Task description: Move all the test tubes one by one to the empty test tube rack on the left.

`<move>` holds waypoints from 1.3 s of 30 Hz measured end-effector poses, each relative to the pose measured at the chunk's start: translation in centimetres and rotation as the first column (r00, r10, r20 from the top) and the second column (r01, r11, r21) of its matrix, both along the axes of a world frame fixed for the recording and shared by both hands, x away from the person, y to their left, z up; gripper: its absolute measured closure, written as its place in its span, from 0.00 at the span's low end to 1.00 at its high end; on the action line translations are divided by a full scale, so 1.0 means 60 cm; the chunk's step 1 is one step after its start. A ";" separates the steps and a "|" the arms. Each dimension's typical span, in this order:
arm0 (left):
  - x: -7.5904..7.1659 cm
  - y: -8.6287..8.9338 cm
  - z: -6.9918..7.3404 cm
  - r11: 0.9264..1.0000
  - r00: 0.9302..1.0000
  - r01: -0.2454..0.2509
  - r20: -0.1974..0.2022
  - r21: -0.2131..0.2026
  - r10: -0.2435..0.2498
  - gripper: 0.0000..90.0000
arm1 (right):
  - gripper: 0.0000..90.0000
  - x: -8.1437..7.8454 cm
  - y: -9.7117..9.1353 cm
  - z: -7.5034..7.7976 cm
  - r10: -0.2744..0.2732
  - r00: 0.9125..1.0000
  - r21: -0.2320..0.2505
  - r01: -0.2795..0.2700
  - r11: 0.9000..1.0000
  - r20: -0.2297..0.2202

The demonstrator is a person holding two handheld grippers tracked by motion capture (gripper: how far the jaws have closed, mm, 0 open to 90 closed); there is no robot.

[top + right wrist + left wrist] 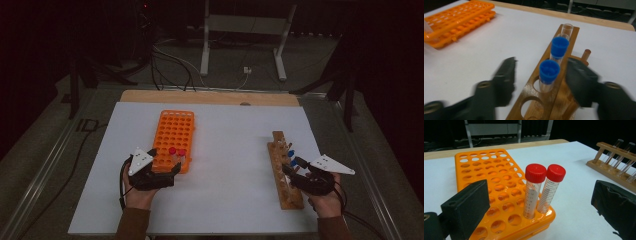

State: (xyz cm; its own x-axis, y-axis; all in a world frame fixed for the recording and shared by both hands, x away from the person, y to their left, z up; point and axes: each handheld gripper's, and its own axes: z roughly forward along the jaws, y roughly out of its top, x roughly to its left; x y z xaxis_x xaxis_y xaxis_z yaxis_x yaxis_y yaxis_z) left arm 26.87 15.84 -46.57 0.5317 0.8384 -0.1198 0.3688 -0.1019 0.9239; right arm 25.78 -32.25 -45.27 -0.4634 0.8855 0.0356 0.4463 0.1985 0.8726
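Dark room beyond; work went on at a white table top [225, 200] with a strip of bare wood along its far edge and cables on the floor behind.

Thing in hand: the nearer blue-capped tube [548, 72], which stood upright in a hole of the wooden rack [541, 100] at the right of the table. The right gripper [540, 80] straddled it, one jaw on each side of the cap, a gap visible at both sides; pads not yet pressing, so no grasp. Jaws were blurred. Judged: a pick was being set up, gripper lined along the rack so the jaws could pinch the tube across the rack's narrow width without fouling its neighbour.

Wooden rack contents: a second blue-capped tube [559, 48] in the next hole, just behind the first, then a clear uncapped tube [567, 29] beyond it. Two nearer holes were empty. In the left gripper view more clear tubes [621, 160] leaned in the rack's far part.

Left side: the left gripper [536, 202] was released, jaws spread wide, with two red-capped tubes [544, 187] between them and untouched. Both stood in adjacent holes at the near corner of the orange rack [486, 170], caps touching or nearly so. The remaining holes seen were empty. Judged: those two were already set down, the hand parked beside them.

Racks lay well apart, orange at left [175, 137], wooden at right [282, 170], each within reach of its own hand.
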 end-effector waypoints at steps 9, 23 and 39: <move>-0.001 -0.003 0.001 1.000 1.000 0.001 0.006 -0.002 -0.001 0.02 | 0.78 0.003 0.003 -0.005 -0.018 1.000 -0.051 0.017 0.999 -0.011; -0.001 -0.007 -0.001 1.000 1.000 0.003 0.001 0.003 -0.003 0.02 | 0.84 0.007 0.007 -0.010 -0.017 1.000 -0.064 0.015 0.998 -0.025; 0.000 -0.008 0.002 1.000 1.000 -0.004 -0.002 -0.015 0.004 0.02 | 0.84 -0.001 0.008 0.025 -0.002 1.000 -0.050 0.002 0.999 0.012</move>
State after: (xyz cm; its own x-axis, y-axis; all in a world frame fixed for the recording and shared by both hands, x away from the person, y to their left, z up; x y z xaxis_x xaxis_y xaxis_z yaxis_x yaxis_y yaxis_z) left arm 26.85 15.39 -46.46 0.5280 0.8388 -0.1328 0.3706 -0.0869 0.9247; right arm 25.74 -31.76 -43.78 -0.4617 0.8869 -0.0139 0.4363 0.2408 0.8670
